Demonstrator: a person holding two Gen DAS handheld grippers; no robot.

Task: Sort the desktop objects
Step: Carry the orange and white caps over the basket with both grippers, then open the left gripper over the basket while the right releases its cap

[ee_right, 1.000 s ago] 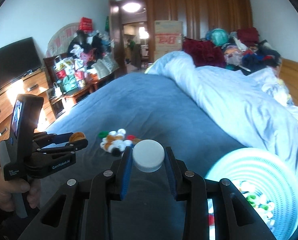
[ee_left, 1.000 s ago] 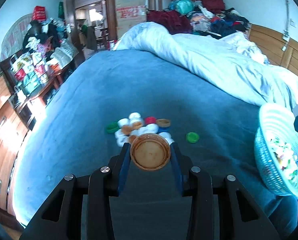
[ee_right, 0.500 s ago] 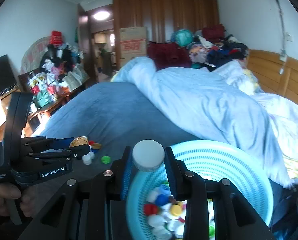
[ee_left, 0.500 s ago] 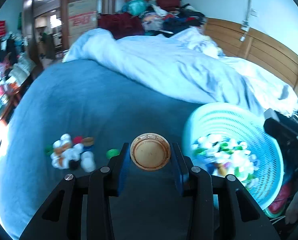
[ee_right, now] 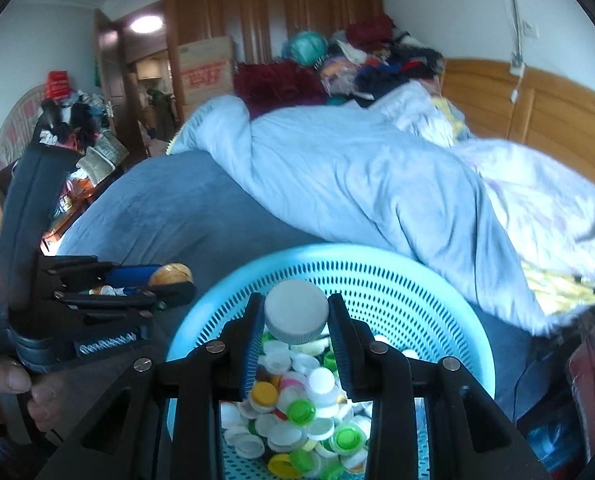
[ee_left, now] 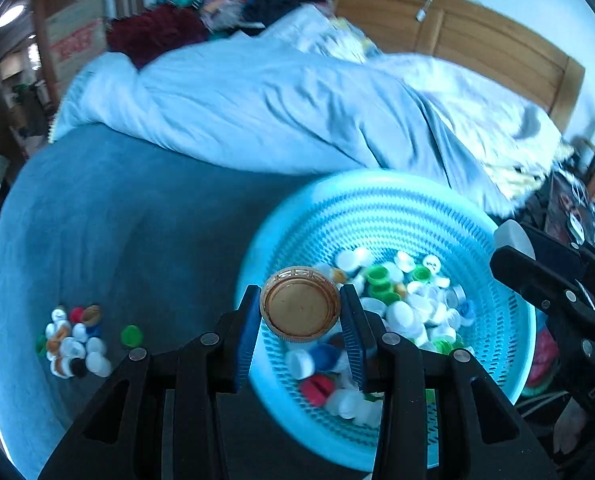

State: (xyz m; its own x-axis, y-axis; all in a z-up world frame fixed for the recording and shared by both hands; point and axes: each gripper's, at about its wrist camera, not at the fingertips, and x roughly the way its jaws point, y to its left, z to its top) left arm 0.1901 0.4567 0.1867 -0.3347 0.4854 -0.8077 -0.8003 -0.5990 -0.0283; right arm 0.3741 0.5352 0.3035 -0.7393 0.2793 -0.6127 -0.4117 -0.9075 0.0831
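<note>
My left gripper (ee_left: 300,312) is shut on a brown bottle cap (ee_left: 299,307) and holds it over the near left rim of the light blue basket (ee_left: 377,200). The basket holds several caps in white, green, blue and red. My right gripper (ee_right: 296,316) is shut on a white bottle cap (ee_right: 296,310) and holds it above the same basket (ee_right: 377,268). In the right wrist view the left gripper (ee_right: 165,280) with its brown cap (ee_right: 170,274) shows at the left. In the left wrist view the right gripper (ee_left: 517,252) shows at the right.
A pile of loose caps (ee_left: 73,340) and a single green cap (ee_left: 131,335) lie on the blue bed cover (ee_left: 117,220) to the left. A bunched pale blue duvet (ee_left: 277,108) lies behind the basket. A wooden headboard (ee_left: 477,52) is at the back right.
Both grippers have swung right, away from the cap pile, and now hold their caps over the basket. Both stay shut on their caps.
</note>
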